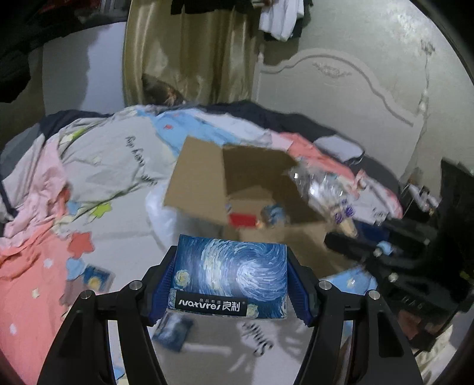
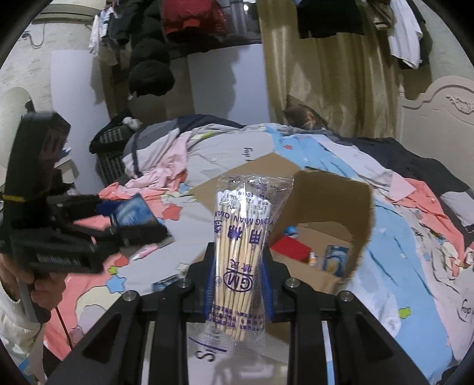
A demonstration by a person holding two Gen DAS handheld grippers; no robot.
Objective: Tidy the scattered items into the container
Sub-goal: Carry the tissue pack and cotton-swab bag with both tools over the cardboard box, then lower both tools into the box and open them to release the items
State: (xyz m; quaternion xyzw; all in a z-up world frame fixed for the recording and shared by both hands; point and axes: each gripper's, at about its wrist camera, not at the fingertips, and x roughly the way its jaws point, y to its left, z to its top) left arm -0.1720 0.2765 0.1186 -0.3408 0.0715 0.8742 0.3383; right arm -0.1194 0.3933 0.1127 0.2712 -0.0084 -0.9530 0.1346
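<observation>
Right view only: person's hand (image 2: 44, 293) on left handle.
Left gripper (image 1: 229, 281): clamps tissue pack (image 1: 231, 278).
Right gripper (image 2: 238, 281): narrow, pinching cotton swab packet (image 2: 240, 237).

Bed (image 2: 207, 349) strewn with clothes (image 2: 420, 192), cream headboard (image 2: 438, 118) at its far end, gold curtain (image 2: 326, 74) behind, garments (image 2: 189, 14) hanging above

Tissue pack (image 1: 231, 275) blue-white swirl print, cotton swab bag (image 2: 241, 257) clear with purple lettering, cardboard box (image 1: 237, 183) plain brown, bedsheet (image 1: 124, 237) grey with stars.
</observation>
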